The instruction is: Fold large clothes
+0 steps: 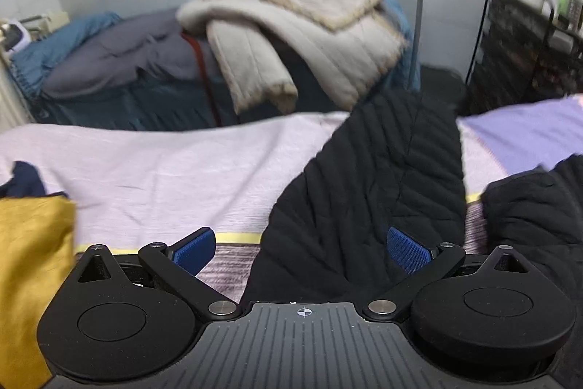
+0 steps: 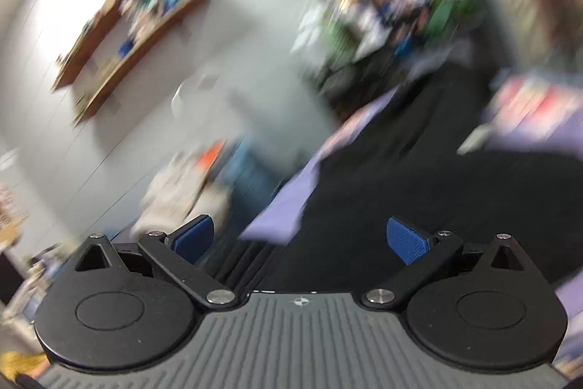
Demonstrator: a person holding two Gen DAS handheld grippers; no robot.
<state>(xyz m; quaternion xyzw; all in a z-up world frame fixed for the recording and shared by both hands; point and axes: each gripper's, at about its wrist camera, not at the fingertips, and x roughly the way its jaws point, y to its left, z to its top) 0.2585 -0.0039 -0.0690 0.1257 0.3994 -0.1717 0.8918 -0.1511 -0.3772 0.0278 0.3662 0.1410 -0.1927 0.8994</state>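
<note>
1. Left wrist view: the left gripper (image 1: 301,249) is spread open and holds nothing. The black quilted coat (image 1: 368,192) lies on the bed (image 1: 164,170), its sleeve running from between the fingers toward upper right. Open sheet lies left of it; the yellow cloth (image 1: 32,265) sits at lower left.
2. Right wrist view: heavily blurred. The right gripper (image 2: 300,240) is open and empty, with the dark coat (image 2: 419,199) ahead at right.

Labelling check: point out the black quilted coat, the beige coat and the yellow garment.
black quilted coat (image 1: 368,192), left wrist view, quilted panel.
beige coat (image 1: 309,35), left wrist view, draped body.
yellow garment (image 1: 29,265), left wrist view, flat middle.
</note>
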